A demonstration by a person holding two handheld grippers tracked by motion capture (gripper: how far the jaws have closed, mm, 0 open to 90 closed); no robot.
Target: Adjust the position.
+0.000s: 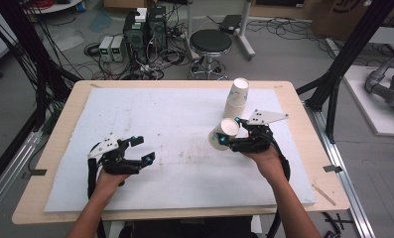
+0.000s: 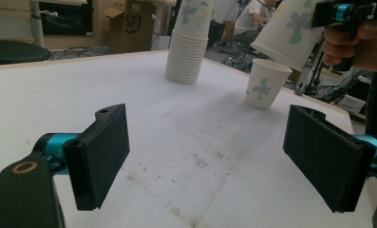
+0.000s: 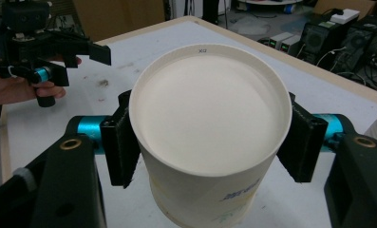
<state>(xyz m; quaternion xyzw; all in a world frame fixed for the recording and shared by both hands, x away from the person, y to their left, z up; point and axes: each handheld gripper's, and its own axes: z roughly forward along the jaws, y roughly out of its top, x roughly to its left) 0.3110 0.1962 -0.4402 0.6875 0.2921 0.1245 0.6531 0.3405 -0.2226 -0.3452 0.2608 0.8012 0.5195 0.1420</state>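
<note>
Cup between right fingers

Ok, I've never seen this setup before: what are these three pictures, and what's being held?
No robot here: a person holds a two-jaw gripper in each hand. The high view looks down on the white-covered table. The other two views come from cameras riding on each gripper. The right gripper clamps a paper cup, lifted and tilted. The left gripper is open and empty. On the table stand a stack of cups and a single cup.
</note>
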